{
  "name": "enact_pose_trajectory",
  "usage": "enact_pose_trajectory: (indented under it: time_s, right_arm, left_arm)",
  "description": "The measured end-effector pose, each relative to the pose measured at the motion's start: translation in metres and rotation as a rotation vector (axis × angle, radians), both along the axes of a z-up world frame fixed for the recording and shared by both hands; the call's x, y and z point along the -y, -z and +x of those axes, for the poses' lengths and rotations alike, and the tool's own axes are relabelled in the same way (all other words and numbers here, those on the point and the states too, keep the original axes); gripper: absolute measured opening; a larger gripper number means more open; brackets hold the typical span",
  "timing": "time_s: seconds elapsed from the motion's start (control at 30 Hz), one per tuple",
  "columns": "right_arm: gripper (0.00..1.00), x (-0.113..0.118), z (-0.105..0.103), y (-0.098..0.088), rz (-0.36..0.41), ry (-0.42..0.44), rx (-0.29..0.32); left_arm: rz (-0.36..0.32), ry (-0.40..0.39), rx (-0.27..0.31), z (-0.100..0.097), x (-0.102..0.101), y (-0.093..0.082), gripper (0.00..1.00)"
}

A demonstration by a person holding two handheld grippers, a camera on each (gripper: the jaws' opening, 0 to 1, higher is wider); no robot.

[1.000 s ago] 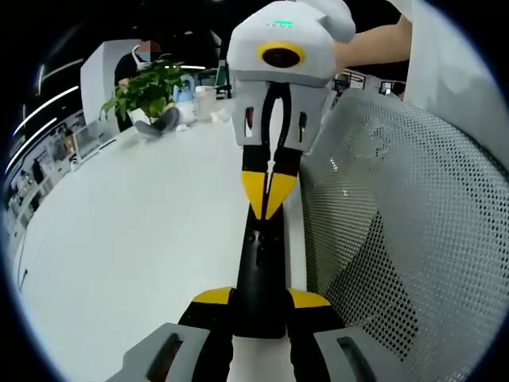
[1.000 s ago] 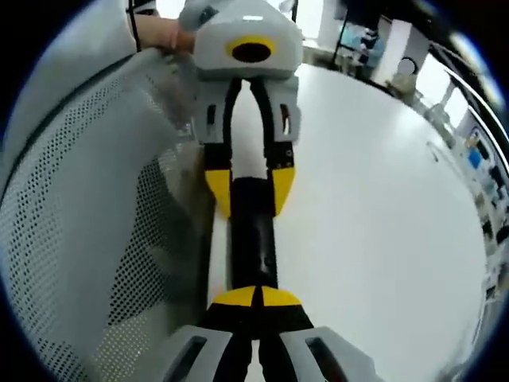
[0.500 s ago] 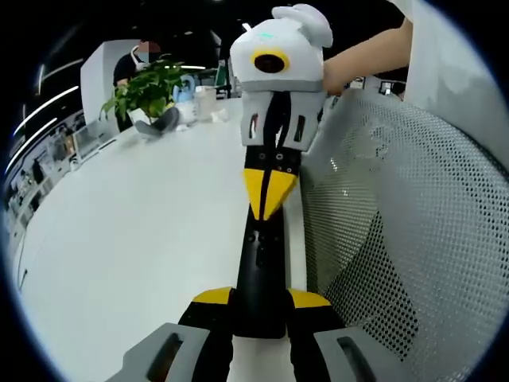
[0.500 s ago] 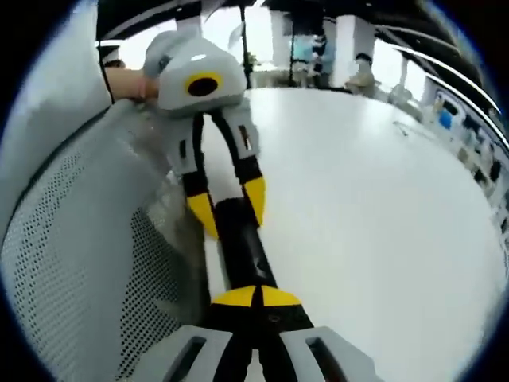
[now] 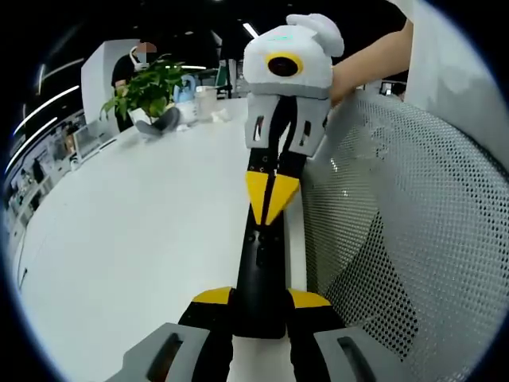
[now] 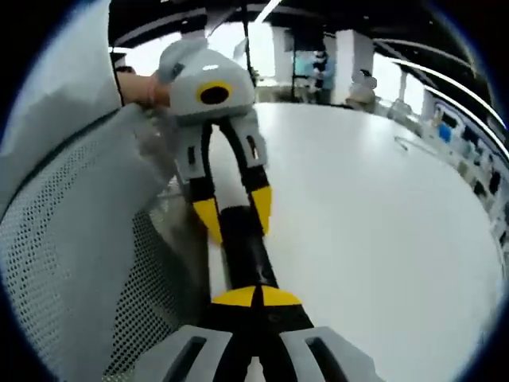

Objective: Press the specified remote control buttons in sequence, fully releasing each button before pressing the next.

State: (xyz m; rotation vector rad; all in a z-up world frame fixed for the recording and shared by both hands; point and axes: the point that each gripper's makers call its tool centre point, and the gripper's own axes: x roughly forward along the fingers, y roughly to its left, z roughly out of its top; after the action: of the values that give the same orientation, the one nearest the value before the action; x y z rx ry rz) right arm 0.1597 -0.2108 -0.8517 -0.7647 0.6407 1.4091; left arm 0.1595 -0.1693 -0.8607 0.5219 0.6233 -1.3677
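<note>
Remote control (image 5: 260,274), long and black, lies lengthwise on the white desk (image 5: 135,239) near its edge, just beside a white mesh chair back (image 5: 398,239). In the left gripper view, the left tool (image 5: 260,306) pinches the near end of the remote between its yellow-tipped jaws. At the far end, the right tool (image 5: 270,208) points down with its yellow tips pressed together, meeting the remote's top. In the right gripper view, the left tool (image 6: 233,216) straddles the remote (image 6: 246,259). A potted plant (image 5: 147,91) stands at the desk's far side.
</note>
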Motion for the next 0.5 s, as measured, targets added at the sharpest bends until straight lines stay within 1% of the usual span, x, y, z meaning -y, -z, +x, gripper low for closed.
enact_pose_trajectory:
  time_s: [0.03,0.07,0.13,0.2,0.23,0.37,0.43,0.47,0.5]
  right_arm:
    - [0.00,-0.0001,-0.0003,0.0002,-0.014,-0.015,0.009]
    - [0.00,-0.0006,-0.0009,0.0009,-0.056,-0.056,0.033]
    - [0.00,-0.0008,-0.0011,0.0018,-0.114,-0.109,0.061]
    - [0.00,-0.0010,-0.0013,0.0026,-0.155,-0.135,0.078]
    - [0.00,-0.0017,-0.0017,0.0028,-0.162,-0.137,0.079]
    - [0.00,-0.0019,-0.0009,0.0031,-0.184,-0.122,0.083]
    - [0.00,-0.0011,-0.0001,0.0031,-0.181,-0.108,0.087]
    - [0.00,-0.0012,0.0001,0.0025,-0.168,-0.076,0.080]
    - [0.00,-0.0012,0.0009,0.0024,-0.146,-0.027,0.060]
  left_arm:
    - [0.000,0.000,0.000,0.0000,0.0000,-0.0001,0.25]
    - [0.000,-0.001,0.000,0.0000,0.0000,-0.0002,0.25]
    - [0.000,-0.001,-0.001,-0.0001,0.0001,0.0000,0.25]
    - [0.000,-0.002,-0.001,-0.0001,0.0001,0.0000,0.25]
    - [0.000,-0.002,0.000,-0.0001,0.0001,-0.0001,0.25]
    - [-0.001,-0.002,0.000,-0.0002,0.0001,-0.0003,0.25]
    - [-0.001,-0.002,0.000,-0.0002,0.0000,-0.0003,0.25]
    - [-0.001,-0.001,0.000,-0.0002,-0.0001,-0.0002,0.25]
    - [-0.001,-0.001,-0.001,-0.0002,-0.0001,-0.0003,0.25]
